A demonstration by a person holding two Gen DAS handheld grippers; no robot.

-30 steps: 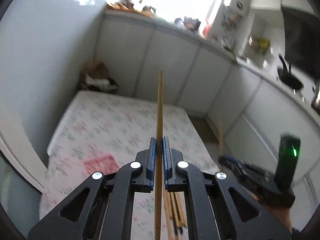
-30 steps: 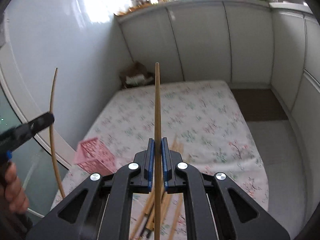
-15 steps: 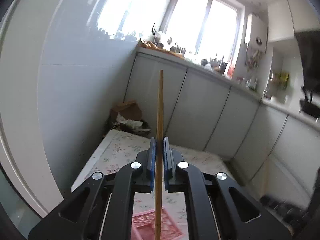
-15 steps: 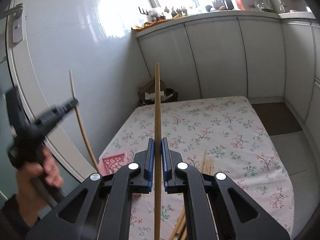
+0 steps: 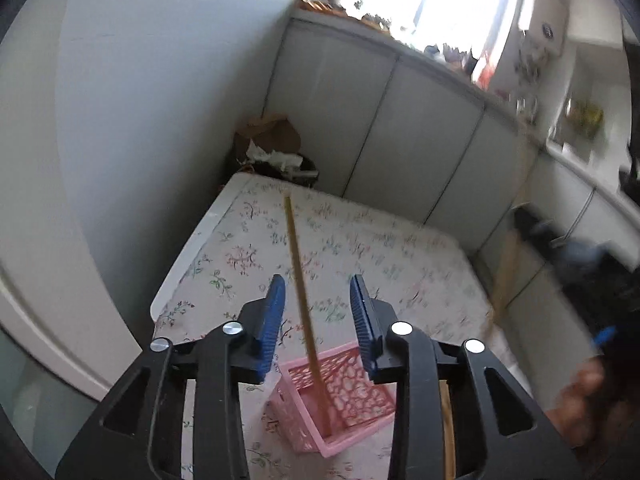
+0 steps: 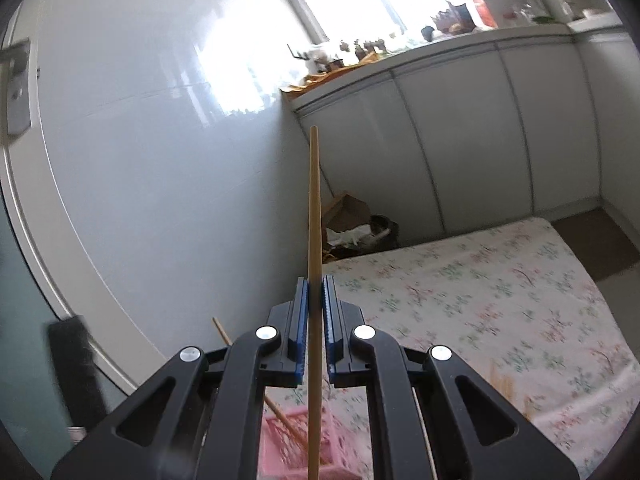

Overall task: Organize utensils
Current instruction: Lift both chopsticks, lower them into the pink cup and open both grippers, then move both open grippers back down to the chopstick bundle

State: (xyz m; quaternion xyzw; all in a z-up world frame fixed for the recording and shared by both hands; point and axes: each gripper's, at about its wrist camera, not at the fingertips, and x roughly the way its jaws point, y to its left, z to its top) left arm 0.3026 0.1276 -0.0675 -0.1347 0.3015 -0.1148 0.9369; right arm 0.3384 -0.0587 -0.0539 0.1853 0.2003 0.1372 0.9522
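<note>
Release on my left side: half a second ago the left hand-held gripper [image 5: 318, 316] was pinching a chopstick upright; now its blue pads [image 5: 272, 316] are spread wide apart and touch nothing. That released chopstick [image 5: 306, 320] stands free between them, leaning slightly, its lower end down inside the pink basket [image 5: 340, 400] on the floral tabletop [image 5: 360, 248]. I judge this one delivered, though it looks blurred and may not have settled yet. The basket sits directly below and just ahead of my left pads, near the tabletop's near edge.

Further right in the left view, my right unit shows only as a dark blur with another stick [image 5: 506, 276]; no detail readable.

Right side unchanged from a second ago: the right hand-held gripper [image 6: 315, 328] is pressed onto a second chopstick [image 6: 314, 240], held upright, running up past the fingertips and down below the frame. The basket [image 6: 288, 448] lies low and close beneath this gripper, with the released stick [image 6: 256, 376] slanting out of it to the left. More loose sticks [image 6: 500, 384] lie on the tabletop [image 6: 500, 280] to the right, blurred. My read: second stick goes in next, and the rest remain to be gathered.
</note>
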